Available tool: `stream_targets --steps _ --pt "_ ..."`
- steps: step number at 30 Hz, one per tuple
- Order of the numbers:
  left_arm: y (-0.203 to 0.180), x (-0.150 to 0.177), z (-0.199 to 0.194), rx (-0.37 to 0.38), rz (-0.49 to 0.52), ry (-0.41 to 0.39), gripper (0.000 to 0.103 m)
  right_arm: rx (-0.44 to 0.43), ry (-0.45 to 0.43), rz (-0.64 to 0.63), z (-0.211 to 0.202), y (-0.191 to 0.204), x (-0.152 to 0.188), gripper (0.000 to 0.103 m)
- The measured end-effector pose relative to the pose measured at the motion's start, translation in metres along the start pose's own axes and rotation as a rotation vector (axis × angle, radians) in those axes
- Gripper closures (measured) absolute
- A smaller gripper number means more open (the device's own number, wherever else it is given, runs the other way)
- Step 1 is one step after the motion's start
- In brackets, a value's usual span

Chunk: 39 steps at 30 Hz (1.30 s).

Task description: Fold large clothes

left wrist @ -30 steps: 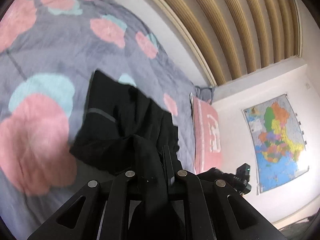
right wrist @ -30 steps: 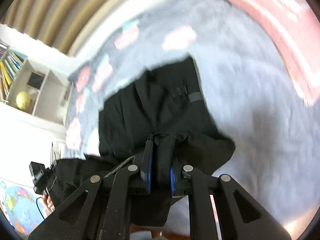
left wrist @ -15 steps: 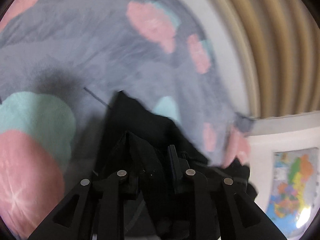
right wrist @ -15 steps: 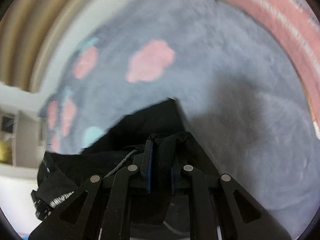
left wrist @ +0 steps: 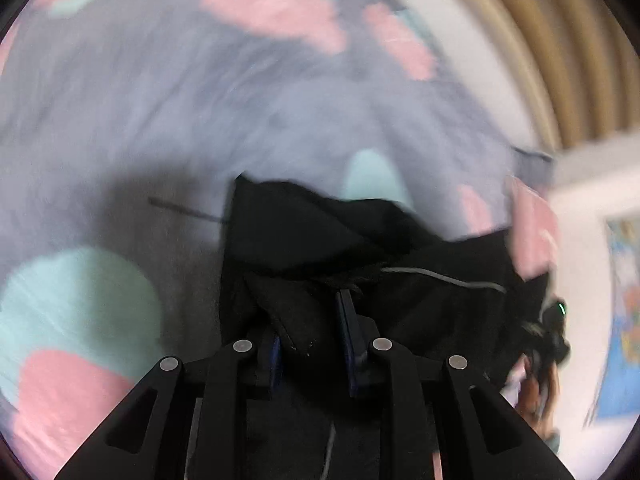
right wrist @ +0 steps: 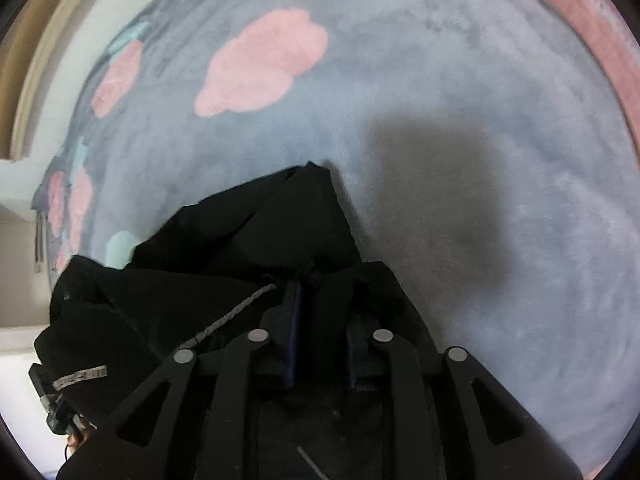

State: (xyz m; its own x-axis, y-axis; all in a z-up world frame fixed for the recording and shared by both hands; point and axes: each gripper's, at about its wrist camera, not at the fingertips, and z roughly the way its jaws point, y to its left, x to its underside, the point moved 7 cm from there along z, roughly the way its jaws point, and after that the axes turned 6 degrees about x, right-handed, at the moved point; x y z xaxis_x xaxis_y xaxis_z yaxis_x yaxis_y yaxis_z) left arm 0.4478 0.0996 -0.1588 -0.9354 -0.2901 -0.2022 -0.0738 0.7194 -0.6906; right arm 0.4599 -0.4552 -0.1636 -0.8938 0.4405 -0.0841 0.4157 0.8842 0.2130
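A large black garment (left wrist: 320,236) with thin grey reflective strips hangs bunched between my two grippers, its far edge lying on the grey bedspread (left wrist: 200,100). My left gripper (left wrist: 310,320) is shut on a fold of the black garment. In the right wrist view the same garment (right wrist: 256,236) stretches off to the left, and my right gripper (right wrist: 322,304) is shut on another fold of it, low over the bedspread (right wrist: 480,160). The cloth hides most of both pairs of pads.
The bedspread has pink and mint blotches. A pink pillow (left wrist: 532,228) lies at the bed's head, also along the right wrist view's upper right edge (right wrist: 592,28). A slatted wooden wall (left wrist: 560,40) and a wall map (left wrist: 624,280) stand beyond the bed.
Both grippers have swung down toward the bedspread with the garment still held. The garment's far edge now lies closer and flatter on the bed. Neither grip has changed.
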Motion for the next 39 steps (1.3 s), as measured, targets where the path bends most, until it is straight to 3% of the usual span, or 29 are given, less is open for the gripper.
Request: stream_targets --steps 3,6,9,12,13,14,17,21,28,29,31,32,33,34,36,39 --pt "-0.012 0.004 -0.045 0.166 -0.013 -0.017 0.074 -0.021 -0.064 -0.022 -0.035 -0.002 0.003 0.051" --pt "-0.018 0.009 -0.079 0.251 -0.017 -0.042 0.074 -0.034 -0.142 -0.048 -0.072 -0.006 0.009 0.044" --pt "-0.029 0.009 -0.098 0.189 0.082 -0.084 0.073 -0.058 -0.182 -0.075 -0.093 -0.005 0.010 0.038" --pt "-0.029 -0.001 -0.099 0.147 0.080 -0.110 0.068 -0.017 -0.197 -0.151 -0.094 0.005 0.010 0.037" --pt "-0.026 -0.003 -0.092 0.102 0.081 -0.114 0.059 -0.003 -0.198 -0.176 -0.091 0.008 0.010 0.037" --pt "-0.021 -0.007 -0.084 0.061 0.079 -0.111 0.057 0.006 -0.198 -0.196 -0.087 0.012 0.009 0.037" --pt "0.000 -0.019 -0.051 -0.013 0.045 -0.085 0.056 0.009 -0.205 -0.238 -0.073 0.023 0.003 0.037" --pt "0.018 -0.029 -0.009 -0.015 0.015 -0.039 0.056 0.012 -0.206 -0.284 -0.054 0.028 -0.016 0.037" --pt "0.050 -0.044 0.027 -0.027 -0.047 0.000 0.056 0.043 -0.131 -0.354 0.003 0.032 -0.048 0.037" --pt "0.053 -0.044 0.034 -0.012 -0.068 0.013 0.055 0.031 -0.107 -0.360 0.015 0.035 -0.049 0.043" --pt "0.053 -0.043 0.045 0.038 -0.095 0.032 0.056 0.030 -0.112 -0.377 0.021 0.040 -0.047 0.067" --pt "0.047 -0.042 0.047 0.056 -0.087 0.025 0.058 0.064 -0.137 -0.396 0.020 0.042 -0.044 0.071" --pt "0.042 -0.041 0.045 0.046 -0.067 0.011 0.086 0.128 -0.194 -0.422 0.011 0.043 -0.040 0.075" --pt "0.033 -0.038 0.040 0.027 -0.019 0.002 0.095 0.154 -0.223 -0.427 0.003 0.043 -0.038 0.080" --pt "0.018 -0.035 0.019 -0.024 0.058 -0.064 0.096 0.215 -0.310 -0.411 -0.025 0.038 -0.032 0.081" --pt "-0.003 -0.035 -0.024 0.007 0.065 -0.165 0.096 0.265 -0.410 -0.392 -0.070 0.035 -0.030 0.082"
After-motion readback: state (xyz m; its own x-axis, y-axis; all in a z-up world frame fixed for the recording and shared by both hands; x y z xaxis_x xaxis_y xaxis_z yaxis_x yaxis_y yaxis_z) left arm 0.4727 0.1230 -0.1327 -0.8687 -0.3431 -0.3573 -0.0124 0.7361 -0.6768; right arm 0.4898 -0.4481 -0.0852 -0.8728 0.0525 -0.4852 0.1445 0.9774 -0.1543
